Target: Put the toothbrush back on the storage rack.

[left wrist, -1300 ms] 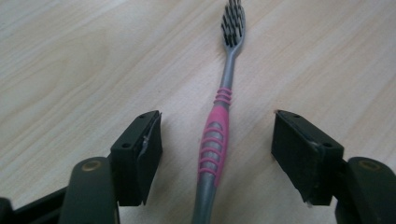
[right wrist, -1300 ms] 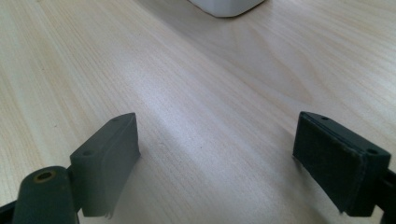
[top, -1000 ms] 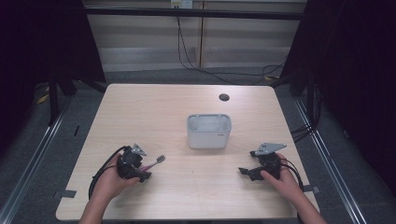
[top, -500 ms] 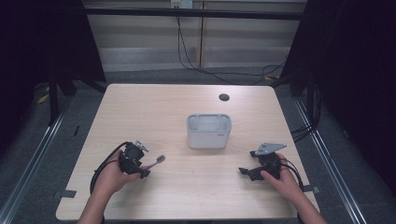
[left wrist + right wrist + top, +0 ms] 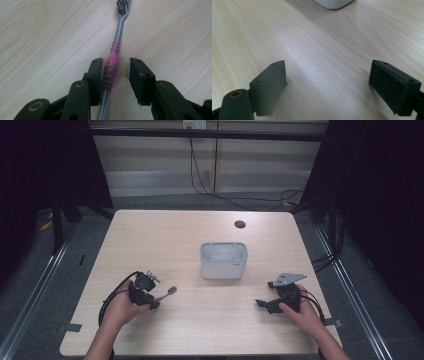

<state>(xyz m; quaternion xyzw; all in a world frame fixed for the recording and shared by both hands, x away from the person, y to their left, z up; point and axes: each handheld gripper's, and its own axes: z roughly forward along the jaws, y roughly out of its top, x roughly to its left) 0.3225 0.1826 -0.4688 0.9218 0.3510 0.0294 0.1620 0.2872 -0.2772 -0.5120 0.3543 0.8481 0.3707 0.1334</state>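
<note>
A grey toothbrush [image 5: 167,293] with a pink grip lies flat on the wooden table [image 5: 190,235], at front left. In the left gripper view the toothbrush [image 5: 111,65] runs up between the jaws, bristle head far from me. My left gripper [image 5: 116,62] is open around the pink grip: one jaw touches the handle, the other stands a small gap away. In the high view the left gripper [image 5: 154,300] rests low on the table in a hand. My right gripper [image 5: 265,294] sits at front right, jaws wide open over bare wood [image 5: 328,67], holding nothing.
A white rectangular open-topped container [image 5: 223,262] stands upright mid-table; its base corner [image 5: 334,3] shows in the right gripper view. A small dark round hole [image 5: 240,224] lies at the back of the table. Cables trail from both grippers.
The left hand has turned and settled slightly, bringing its jaws around the toothbrush handle. The right gripper and the container have not moved.
</note>
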